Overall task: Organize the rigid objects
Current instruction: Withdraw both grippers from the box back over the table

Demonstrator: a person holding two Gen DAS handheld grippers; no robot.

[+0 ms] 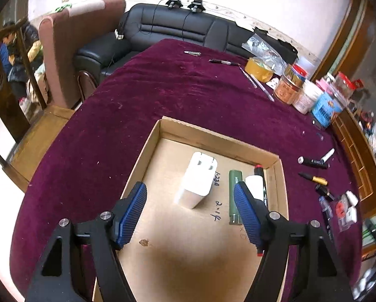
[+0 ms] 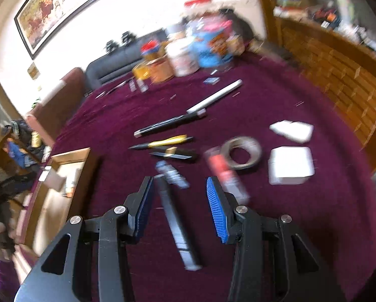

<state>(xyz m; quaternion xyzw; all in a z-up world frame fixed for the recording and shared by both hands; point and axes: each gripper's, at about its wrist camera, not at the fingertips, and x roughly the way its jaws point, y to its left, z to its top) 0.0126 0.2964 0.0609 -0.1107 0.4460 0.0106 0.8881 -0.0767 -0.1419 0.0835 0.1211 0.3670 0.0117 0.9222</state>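
White charger block [image 1: 196, 180] lies inside the cardboard tray [image 1: 152, 136], with a green lighter [image 1: 235, 196] and a marker [image 1: 262, 183] by the tray's right wall. Over it hovers the left gripper [image 1: 190, 209], jaws wide, nothing between them! On the purple cloth [image 2: 301, 214], blurred, a long black tool [image 2: 176, 222] lies below the right gripper [image 2: 179, 209], its fingers apart and clear of it. Pens [image 2: 162, 142] and a tape ring [image 2: 240, 156] sit beyond.

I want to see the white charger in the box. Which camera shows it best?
The left wrist view: the charger lies sharp and whole on the box floor, prongs showing. In the right wrist view the box sits blurred at the left edge, and the charger can't be made out there.
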